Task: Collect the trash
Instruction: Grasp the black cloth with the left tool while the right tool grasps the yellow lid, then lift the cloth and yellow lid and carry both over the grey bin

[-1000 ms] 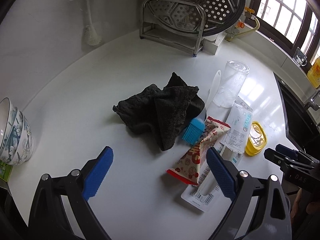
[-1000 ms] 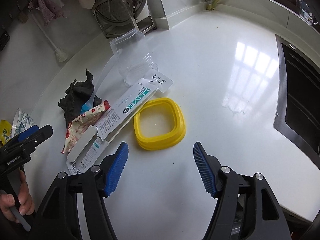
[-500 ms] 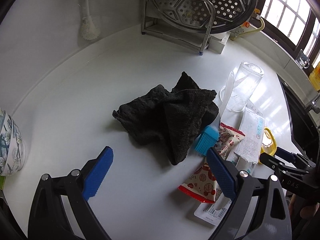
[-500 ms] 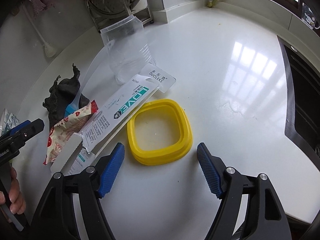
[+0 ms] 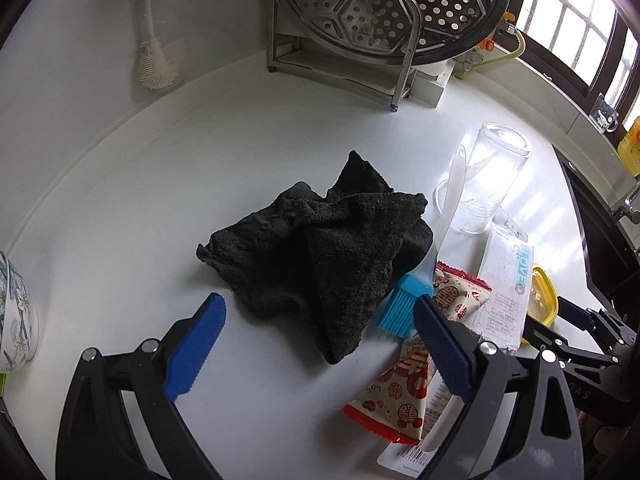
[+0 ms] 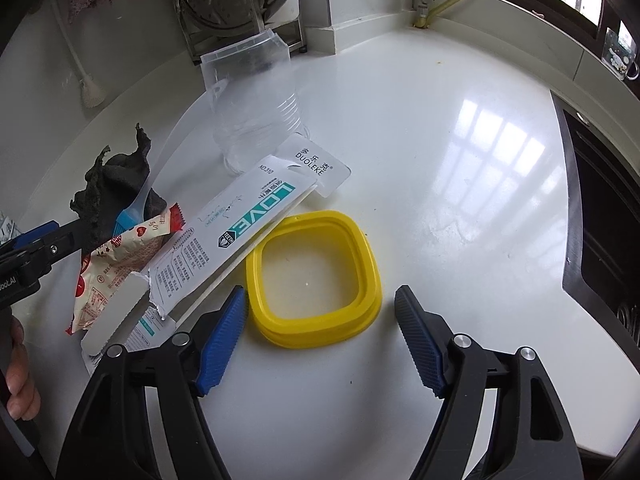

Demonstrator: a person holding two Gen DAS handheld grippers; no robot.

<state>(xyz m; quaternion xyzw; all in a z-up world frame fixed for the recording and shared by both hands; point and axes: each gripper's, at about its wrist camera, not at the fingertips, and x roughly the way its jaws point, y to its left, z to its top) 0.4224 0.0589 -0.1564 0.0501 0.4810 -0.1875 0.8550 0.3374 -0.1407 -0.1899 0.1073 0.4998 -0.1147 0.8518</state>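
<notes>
A: Where is the trash lying?

B: On the counter (image 6: 420, 128). The rag (image 5: 320, 248) is sitting mid-frame in the left view, the white packet (image 6: 240, 236) left of centre in the right view, the red wrapper (image 5: 404, 392) at lower right of the left view.

A: And the grippers?

B: Both are gaping, grasping nothing. The right gripper (image 6: 320, 340) is hovering over the yellow ring (image 6: 314, 280); the left gripper (image 5: 316, 348) is hanging by the rag's lower edge.

A: The step?

B: Likely approaching. Next, each needs lowering and pinching flat on thin film.
</notes>
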